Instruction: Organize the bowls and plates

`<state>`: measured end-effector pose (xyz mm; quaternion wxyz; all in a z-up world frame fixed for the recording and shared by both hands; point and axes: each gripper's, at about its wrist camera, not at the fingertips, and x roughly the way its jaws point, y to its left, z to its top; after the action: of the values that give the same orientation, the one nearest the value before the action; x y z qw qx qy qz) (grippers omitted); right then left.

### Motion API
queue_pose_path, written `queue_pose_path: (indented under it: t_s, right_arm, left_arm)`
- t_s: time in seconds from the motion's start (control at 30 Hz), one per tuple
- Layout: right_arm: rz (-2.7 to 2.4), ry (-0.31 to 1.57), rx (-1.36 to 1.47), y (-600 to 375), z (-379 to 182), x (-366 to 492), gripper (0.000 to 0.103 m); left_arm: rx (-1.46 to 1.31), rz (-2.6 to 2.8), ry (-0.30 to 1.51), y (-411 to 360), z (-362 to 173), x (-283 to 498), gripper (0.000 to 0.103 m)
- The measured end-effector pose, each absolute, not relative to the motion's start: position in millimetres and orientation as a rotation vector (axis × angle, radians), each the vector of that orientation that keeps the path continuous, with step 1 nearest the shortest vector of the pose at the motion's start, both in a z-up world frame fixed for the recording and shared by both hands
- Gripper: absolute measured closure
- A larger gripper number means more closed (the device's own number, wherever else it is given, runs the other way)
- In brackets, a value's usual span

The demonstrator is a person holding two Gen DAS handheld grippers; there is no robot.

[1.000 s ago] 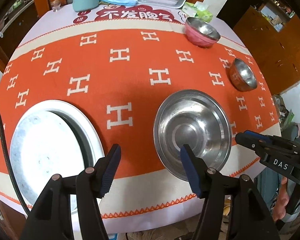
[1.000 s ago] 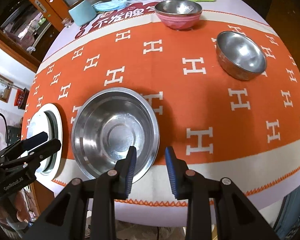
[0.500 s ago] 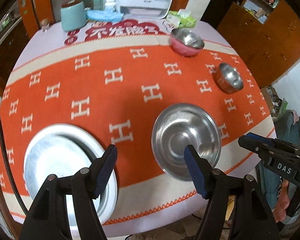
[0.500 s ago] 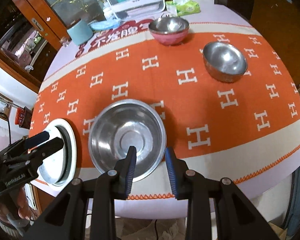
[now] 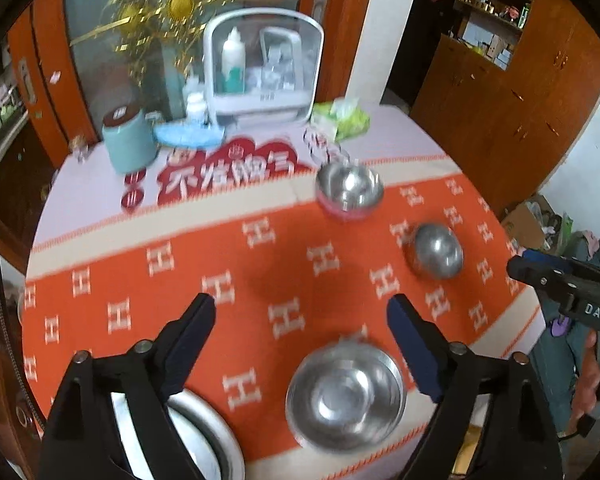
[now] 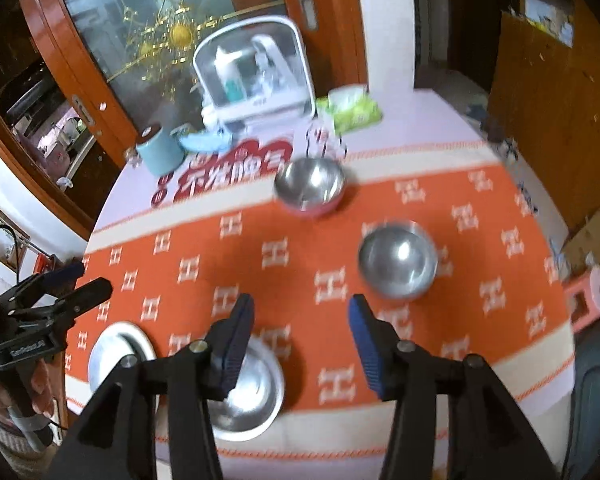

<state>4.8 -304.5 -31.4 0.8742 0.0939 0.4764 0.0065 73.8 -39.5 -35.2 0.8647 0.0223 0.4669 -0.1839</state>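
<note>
A large steel bowl [image 5: 346,398] [image 6: 246,392] sits at the near edge of the orange cloth. A white-rimmed plate [image 5: 204,436] [image 6: 116,354] lies to its left. A small steel bowl [image 5: 438,250] [image 6: 398,262] sits to the right, and a pink bowl with a steel inside [image 5: 350,192] [image 6: 310,188] stands further back. My left gripper [image 5: 302,320] is open and empty above the cloth. My right gripper [image 6: 300,320] is open and empty, raised above the large bowl.
At the back of the round table stand a teal canister [image 5: 128,142], a white clear-fronted case [image 5: 264,68], a green tissue pack [image 5: 342,118] and a blue cloth [image 5: 188,134]. Wooden cabinets [image 5: 500,80] stand to the right.
Both grippers have lifted and tilted up, away from the table. The right gripper has opened wider. The bowls and plate have not moved.
</note>
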Motion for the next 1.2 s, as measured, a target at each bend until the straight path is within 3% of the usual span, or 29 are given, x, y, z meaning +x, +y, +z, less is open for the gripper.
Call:
queue_pose_path:
  t_s: [0.1,0.53,0.9,0.97,1.0,1.07,1.13,1.2]
  right_arm:
    - [0.049,0.995,0.187,-325.3,-28.8,48.3,0.051]
    - [0.132,1.107,0.219,-383.4,-109.3,226.0,0.05]
    - [0.15,1.286,0.196,-378.5,-187.8,273.5,0.05]
    - [0.159,1.305,0.203,-378.7,-196.6,275.4,0.052]
    - [0.164,1.314,0.208,-379.6,-199.7,276.0,0.059]
    - [0.175,1.339,0.225,-380.0,-206.2,278.3,0.075]
    - [0.203,1.36,0.251,-380.0,-212.0,279.3,0.088]
    - [0.221,1.355,0.27,-378.8,-210.9,277.8,0.091]
  left_arm:
    - [0.037,-0.416,0.968,-66.7,-29.0,112.8,0.001]
    - [0.005,-0.305,1.132,-152.3,-132.4,277.8,0.001]
    - [-0.034,-0.256,1.312,-169.8,-213.9,327.7,0.007]
    - [-0.019,-0.264,1.324,-174.6,-219.5,326.9,0.018]
    - [-0.013,-0.269,1.336,-176.3,-223.3,327.7,0.024]
    - [-0.006,-0.277,1.375,-179.6,-231.2,328.8,0.06]
    - [-0.014,-0.292,1.407,-181.8,-237.8,330.0,0.086]
    - [-0.021,-0.296,1.406,-184.0,-238.5,329.1,0.092]
